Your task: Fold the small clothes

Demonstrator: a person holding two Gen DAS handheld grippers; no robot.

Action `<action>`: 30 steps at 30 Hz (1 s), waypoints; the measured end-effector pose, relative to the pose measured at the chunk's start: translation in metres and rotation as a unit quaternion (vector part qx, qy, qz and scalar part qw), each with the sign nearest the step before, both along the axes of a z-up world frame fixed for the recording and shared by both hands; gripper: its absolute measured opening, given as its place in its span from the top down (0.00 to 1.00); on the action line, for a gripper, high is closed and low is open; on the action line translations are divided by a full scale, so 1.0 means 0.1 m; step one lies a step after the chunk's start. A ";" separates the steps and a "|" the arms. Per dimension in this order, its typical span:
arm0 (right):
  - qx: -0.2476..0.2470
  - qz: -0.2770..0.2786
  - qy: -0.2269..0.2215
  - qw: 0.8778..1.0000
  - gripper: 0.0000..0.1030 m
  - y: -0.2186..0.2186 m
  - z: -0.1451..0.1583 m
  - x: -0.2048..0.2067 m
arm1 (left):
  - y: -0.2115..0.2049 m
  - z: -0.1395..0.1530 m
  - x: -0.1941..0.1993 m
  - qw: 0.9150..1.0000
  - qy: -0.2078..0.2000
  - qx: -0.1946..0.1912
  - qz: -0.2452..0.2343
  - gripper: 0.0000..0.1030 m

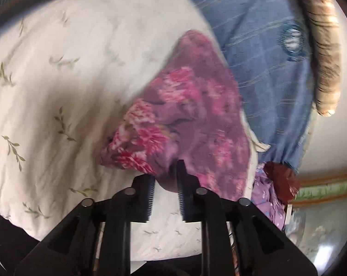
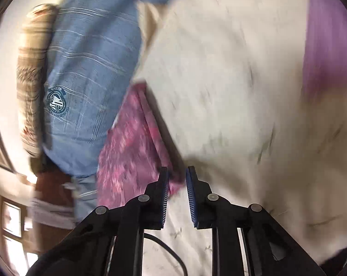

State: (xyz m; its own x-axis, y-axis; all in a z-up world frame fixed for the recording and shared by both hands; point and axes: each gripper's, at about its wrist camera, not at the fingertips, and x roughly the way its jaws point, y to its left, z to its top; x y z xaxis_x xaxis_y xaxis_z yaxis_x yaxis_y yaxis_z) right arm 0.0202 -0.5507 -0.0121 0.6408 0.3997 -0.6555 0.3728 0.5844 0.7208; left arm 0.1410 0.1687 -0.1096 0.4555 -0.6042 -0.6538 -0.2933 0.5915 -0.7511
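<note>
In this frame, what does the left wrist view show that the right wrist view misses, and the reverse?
Left wrist only: the left tool with the floral purple garment bunched between its pads, and a lilac cloth by the bed's edge.
Right wrist only: the right tool at the garment's folded edge, a black cable, and a plain purple fabric.
Both: the leaf-print white sheet, blue plaid cloth and striped tan pillow.

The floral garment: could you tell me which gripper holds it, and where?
The left gripper pinches the floral garment at its near edge; the right gripper seems to grip another edge, though blur obscures it.
</note>
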 end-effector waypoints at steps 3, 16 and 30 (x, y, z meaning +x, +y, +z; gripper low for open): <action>-0.050 -0.004 -0.059 0.997 0.57 0.10 0.51 -0.06 | -0.04 0.11 -0.04 1.000 -0.024 -0.006 -0.003 0.47; -0.147 0.237 -0.123 0.952 0.67 1.98 0.57 1.38 | -0.25 -0.09 0.17 1.000 0.000 -0.014 0.006 0.45; -0.194 0.269 -0.121 0.936 0.77 2.23 -0.06 1.59 | -0.81 0.58 0.46 0.976 -0.092 0.195 -0.004 0.78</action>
State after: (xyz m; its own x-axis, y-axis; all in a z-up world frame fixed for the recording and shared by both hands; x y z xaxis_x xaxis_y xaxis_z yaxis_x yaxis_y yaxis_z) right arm 0.1788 -0.3277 -0.0176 0.5639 0.4692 -0.6796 -0.1975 0.8757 0.4407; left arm 0.1867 0.0880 -0.0512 0.5834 -0.3302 -0.7420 -0.1680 0.8448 -0.5080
